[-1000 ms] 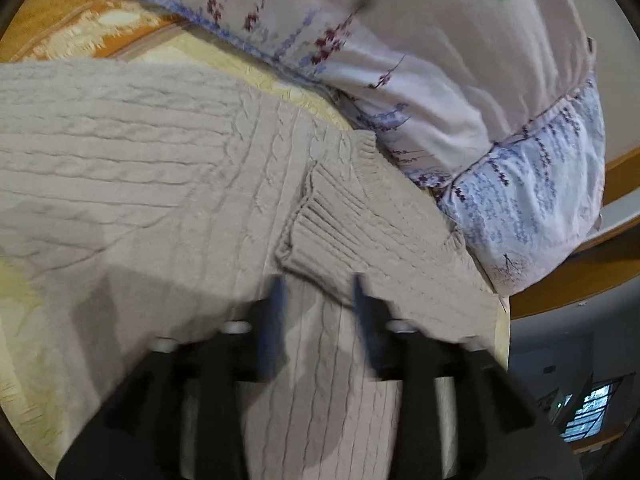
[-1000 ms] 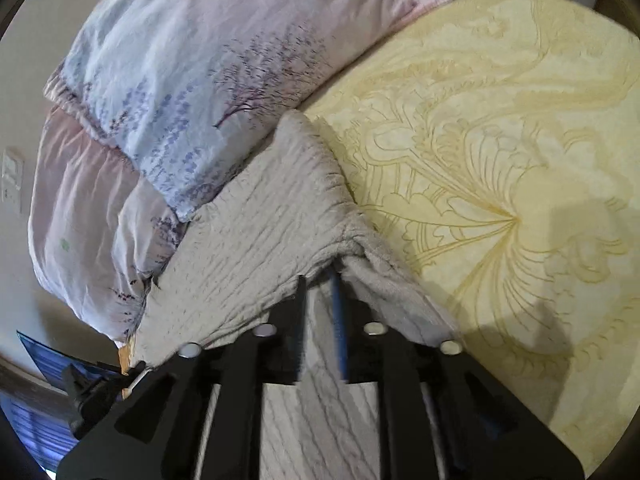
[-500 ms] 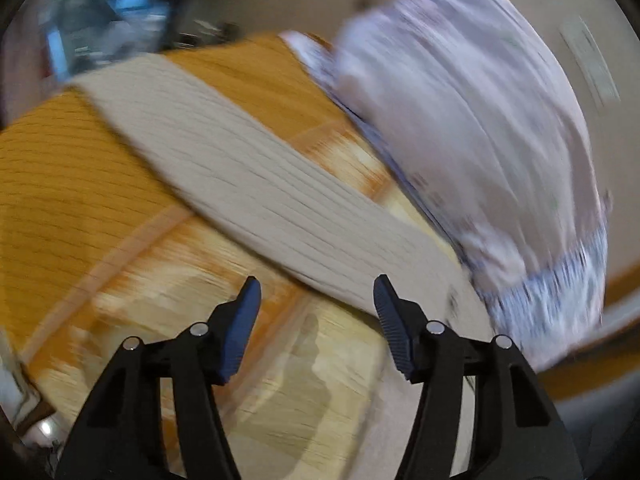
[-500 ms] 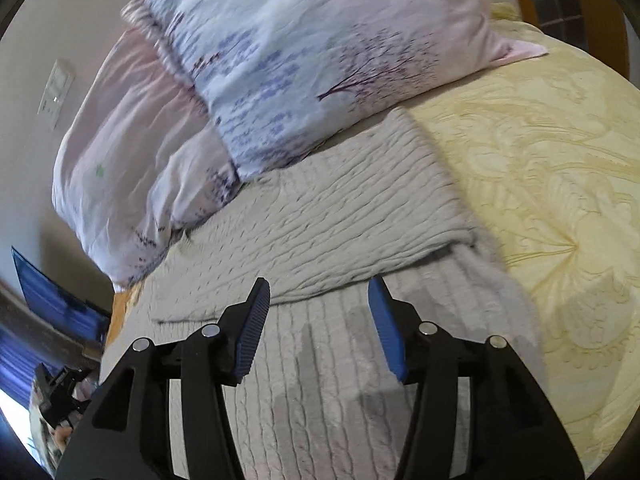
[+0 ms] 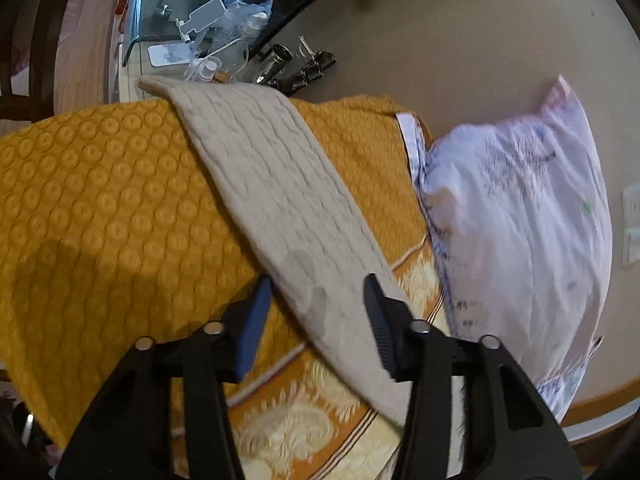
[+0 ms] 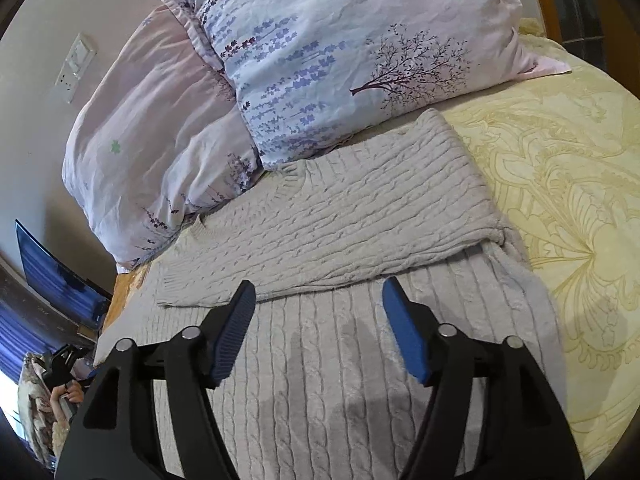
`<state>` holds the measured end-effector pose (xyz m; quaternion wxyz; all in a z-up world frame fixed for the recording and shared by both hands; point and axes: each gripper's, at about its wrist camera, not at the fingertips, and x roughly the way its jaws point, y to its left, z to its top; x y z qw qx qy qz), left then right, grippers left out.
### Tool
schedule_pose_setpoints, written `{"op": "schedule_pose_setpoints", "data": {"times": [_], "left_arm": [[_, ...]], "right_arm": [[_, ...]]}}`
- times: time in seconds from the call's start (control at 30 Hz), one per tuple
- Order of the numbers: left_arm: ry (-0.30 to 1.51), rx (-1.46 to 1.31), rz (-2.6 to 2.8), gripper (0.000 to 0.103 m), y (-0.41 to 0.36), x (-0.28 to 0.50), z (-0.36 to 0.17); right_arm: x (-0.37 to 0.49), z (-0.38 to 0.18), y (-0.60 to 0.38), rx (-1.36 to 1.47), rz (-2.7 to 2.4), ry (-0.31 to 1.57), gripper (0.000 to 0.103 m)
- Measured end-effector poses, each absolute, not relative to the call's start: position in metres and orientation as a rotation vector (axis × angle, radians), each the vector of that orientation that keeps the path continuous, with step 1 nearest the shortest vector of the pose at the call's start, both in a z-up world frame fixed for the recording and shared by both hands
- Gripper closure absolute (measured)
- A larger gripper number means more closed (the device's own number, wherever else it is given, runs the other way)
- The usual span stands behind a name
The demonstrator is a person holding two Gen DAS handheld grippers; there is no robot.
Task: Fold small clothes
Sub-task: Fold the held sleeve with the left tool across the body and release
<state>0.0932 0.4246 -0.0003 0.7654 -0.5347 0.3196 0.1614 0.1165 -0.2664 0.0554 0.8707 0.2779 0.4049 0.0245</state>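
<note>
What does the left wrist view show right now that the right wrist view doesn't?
Only the left wrist view shows the unfolded sleeve stretched across the orange quilted cover, and the cluttered surface beyond the bed edge; the left hand-held gripper is over that sleeve, jaws just closing, pads not yet pressing it.

Only the right wrist view shows the folded sleeve lying across the sweater body, the pale yellow bedspread, and the right hand-held gripper, jaws just opening, empty.

Both show the grey cable-knit sweater and floral pillows.
</note>
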Motion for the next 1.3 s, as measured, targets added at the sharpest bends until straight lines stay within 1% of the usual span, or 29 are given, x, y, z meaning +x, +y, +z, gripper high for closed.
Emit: {"op": "schedule_pose_setpoints", "data": {"times": [0.07,0.13,0.2,0.3,0.33,0.37,0.63,0.8,0.97,1.1,1.3], "left_arm": [[0.668,-1.2,0.347,0.075,0.432,0.094,-0.007],[0.647,-1.234,0.342,0.079,0.437,0.095,-0.01],[0.626,-1.262,0.34,0.081,0.44,0.094,-0.013],[0.639,-1.255,0.358,0.088,0.441,0.094,-0.013],[0.638,-1.254,0.362,0.094,0.441,0.095,-0.012],[0.63,-1.251,0.359,0.095,0.442,0.095,-0.01],[0.536,-1.167,0.223,0.096,0.407,0.112,0.043],[0.522,-1.078,0.052,0.096,0.346,0.135,0.085],[0.556,-0.994,-0.123,0.096,0.276,0.162,0.108],[0.593,-0.967,-0.24,0.097,0.222,0.181,0.112],[0.665,-0.947,-0.374,0.097,0.14,0.206,0.096]], "right_arm": [[0.118,0.054,-0.264,0.579,0.059,0.854,0.035],[0.119,0.053,-0.262,0.575,0.067,0.864,0.035],[0.118,0.053,-0.261,0.574,0.074,0.868,0.035],[0.117,0.053,-0.263,0.574,0.073,0.866,0.034],[0.116,0.053,-0.264,0.575,0.07,0.863,0.034],[0.115,0.053,-0.265,0.576,0.067,0.861,0.033],[0.112,0.054,-0.269,0.583,0.074,0.849,0.033],[0.109,0.056,-0.269,0.594,0.086,0.846,0.033],[0.105,0.059,-0.271,0.583,0.093,0.834,0.033],[0.101,0.061,-0.276,0.574,0.091,0.825,0.033],[0.095,0.06,-0.286,0.575,0.091,0.819,0.033]]}}
